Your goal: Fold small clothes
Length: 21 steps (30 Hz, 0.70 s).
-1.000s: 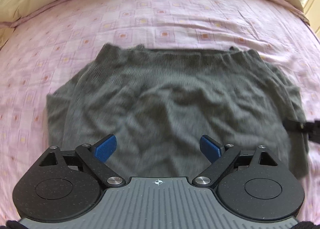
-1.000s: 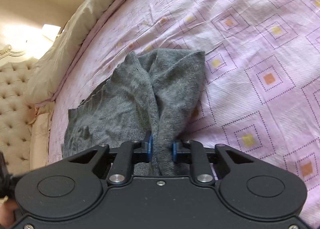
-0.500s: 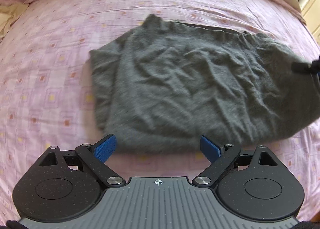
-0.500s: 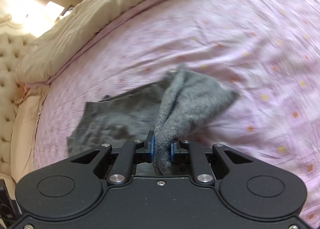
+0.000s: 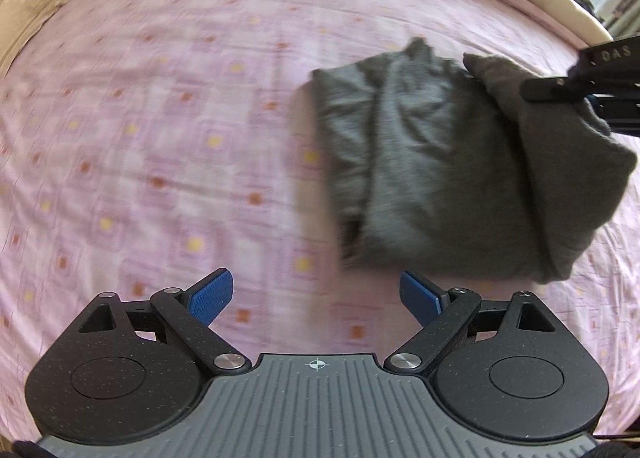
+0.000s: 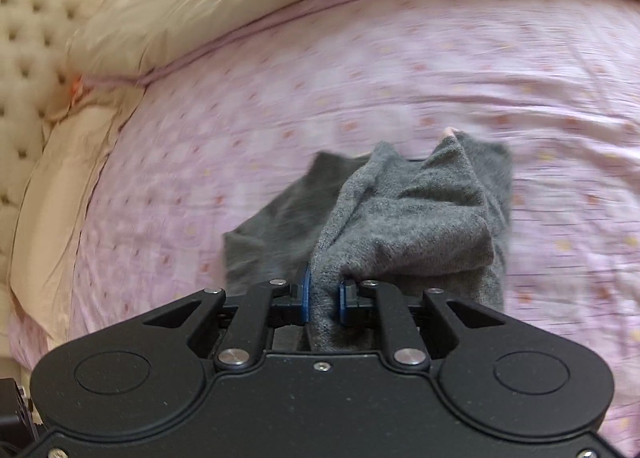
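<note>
A small grey knitted garment (image 5: 420,162) lies on a pink patterned bedsheet (image 5: 160,138), partly folded, with one side lifted and doubled over toward its middle. The knit looks soft, light and limp; it will likely sag and bunch wherever it is unsupported, so the best holds are probably along an edge or corner, where the layers can be pinched together. The right gripper (image 6: 323,296) has its blue pads closed tightly on a bunched fold of the garment, holding that part above the sheet. The left gripper (image 5: 316,294) hovers over bare sheet just beside the garment's near edge, its pads spread wide and holding nothing. Cream pillows (image 6: 200,10) and a tufted headboard (image 6: 24,38) lie beyond the sheet.
</note>
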{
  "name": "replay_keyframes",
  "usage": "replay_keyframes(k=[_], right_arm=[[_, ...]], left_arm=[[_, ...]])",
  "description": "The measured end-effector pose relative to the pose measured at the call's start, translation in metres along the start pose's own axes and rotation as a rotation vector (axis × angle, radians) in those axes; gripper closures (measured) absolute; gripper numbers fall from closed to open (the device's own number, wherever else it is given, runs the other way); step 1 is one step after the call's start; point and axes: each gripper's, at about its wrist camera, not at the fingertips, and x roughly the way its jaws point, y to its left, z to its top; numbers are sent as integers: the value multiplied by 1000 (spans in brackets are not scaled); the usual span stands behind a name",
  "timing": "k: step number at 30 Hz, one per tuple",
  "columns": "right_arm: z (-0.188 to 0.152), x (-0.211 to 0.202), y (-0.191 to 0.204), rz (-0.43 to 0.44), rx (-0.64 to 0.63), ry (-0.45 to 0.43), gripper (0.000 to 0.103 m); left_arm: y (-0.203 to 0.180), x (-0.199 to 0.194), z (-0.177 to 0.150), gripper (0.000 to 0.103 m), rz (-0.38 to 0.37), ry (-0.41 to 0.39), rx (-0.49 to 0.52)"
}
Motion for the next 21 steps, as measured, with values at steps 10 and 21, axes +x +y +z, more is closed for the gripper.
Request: replay_keyframes(k=[10,21], right_arm=[[-11,59,67,-66,-172,111,73],[-19,-5,38,55,-129,-59,73]], left_arm=[[42,4,0,12,9,17,-54],[40,2,26,12,-37,2,-10]])
